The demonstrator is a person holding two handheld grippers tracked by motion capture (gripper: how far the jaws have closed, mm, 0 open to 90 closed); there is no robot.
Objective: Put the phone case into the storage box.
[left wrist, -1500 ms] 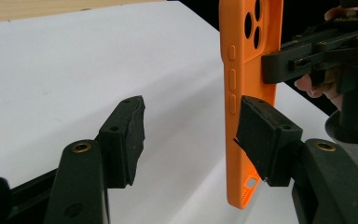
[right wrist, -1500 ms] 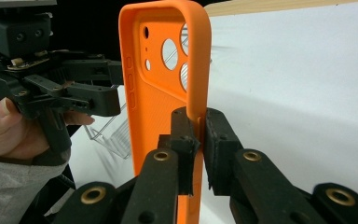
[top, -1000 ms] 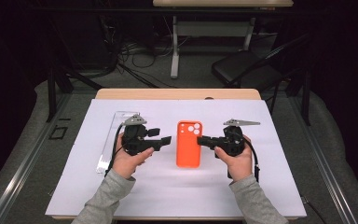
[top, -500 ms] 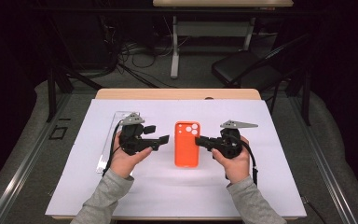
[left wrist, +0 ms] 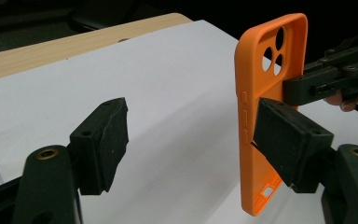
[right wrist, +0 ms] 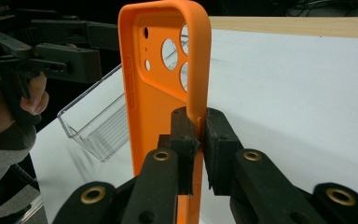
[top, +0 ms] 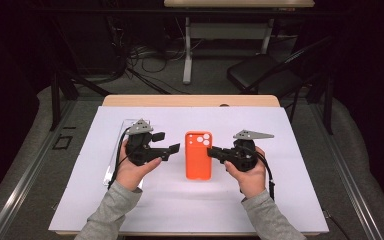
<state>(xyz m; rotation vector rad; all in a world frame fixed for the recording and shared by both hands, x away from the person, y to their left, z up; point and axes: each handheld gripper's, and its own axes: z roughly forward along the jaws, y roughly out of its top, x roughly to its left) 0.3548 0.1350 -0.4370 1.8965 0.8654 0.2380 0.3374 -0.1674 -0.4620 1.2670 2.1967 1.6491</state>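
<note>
1. Between the jaws of the right gripper, the orange phone case is sitting pinched by its side wall; the two black pads are pressing on that thin edge from inside and outside, so this gripper is closed nearly all the way onto the case.
2. Just beyond those pads, the case is rising with its three camera holes at the far end; seen from above, it is lying between the two hands, with the right gripper meeting its right edge.
3. Across the case from the right gripper, the left gripper is pointing toward the case's left edge from the other side.
4. Along the left gripper's own line of sight, its jaws are standing wide apart and gripping nothing; one pad is lying just in front of the case's button edge, though I cannot tell whether it is touching, and the other pad is hanging well clear over the white sheet.
5. Behind the left gripper, on the side away from the case, a clear plastic tray is resting on the white sheet beside the person's left hand.
6. Farther off, past both grippers, the sheet is giving way to the wooden table edge.
7. Farthest from the grippers, a dark chair and cables are lying on the floor beyond the table.
</note>
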